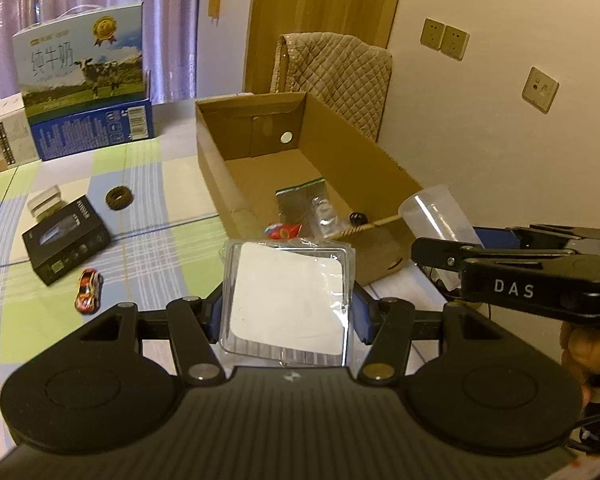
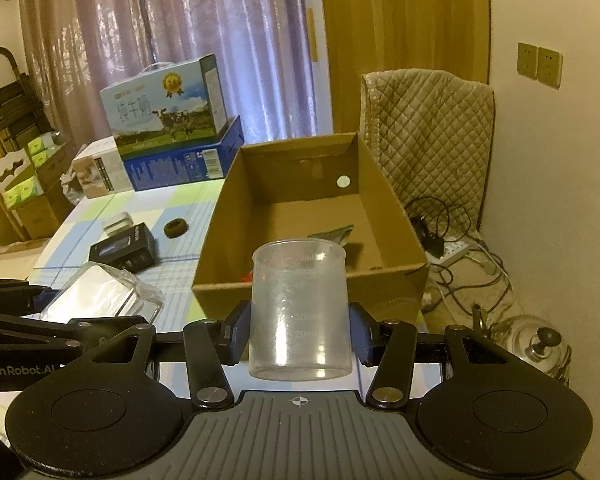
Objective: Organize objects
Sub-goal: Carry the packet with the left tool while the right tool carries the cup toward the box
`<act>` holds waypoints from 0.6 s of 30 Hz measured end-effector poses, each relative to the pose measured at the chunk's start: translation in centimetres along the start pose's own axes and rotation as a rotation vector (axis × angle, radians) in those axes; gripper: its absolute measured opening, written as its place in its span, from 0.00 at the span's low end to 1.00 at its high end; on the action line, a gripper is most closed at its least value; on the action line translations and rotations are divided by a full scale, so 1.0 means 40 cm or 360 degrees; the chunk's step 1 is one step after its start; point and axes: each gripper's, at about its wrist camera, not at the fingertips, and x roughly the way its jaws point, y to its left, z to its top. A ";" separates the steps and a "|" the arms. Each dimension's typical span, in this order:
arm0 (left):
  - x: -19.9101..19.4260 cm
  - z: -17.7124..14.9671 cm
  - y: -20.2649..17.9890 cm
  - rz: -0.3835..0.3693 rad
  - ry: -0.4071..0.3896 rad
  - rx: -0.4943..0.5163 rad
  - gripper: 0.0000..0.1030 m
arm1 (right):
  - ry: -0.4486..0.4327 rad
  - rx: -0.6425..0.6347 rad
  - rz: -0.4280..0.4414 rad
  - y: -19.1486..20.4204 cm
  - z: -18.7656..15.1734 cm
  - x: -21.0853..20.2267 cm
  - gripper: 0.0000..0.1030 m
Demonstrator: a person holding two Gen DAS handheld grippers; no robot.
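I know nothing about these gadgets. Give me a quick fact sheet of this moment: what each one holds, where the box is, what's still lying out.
left gripper: jaws shut on clear plastic case
right gripper: jaws shut on measuring cup, upright
cardboard box: open, on the table ahead of both grippers
inside box: zip bag, red packet
still on tablecloth: black box, toy car, small tyre
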 end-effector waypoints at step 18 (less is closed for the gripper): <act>0.105 0.170 -0.032 -0.0075 -0.0055 0.0044 0.52 | -0.0067 -0.0050 -0.0031 -0.082 0.161 0.062 0.47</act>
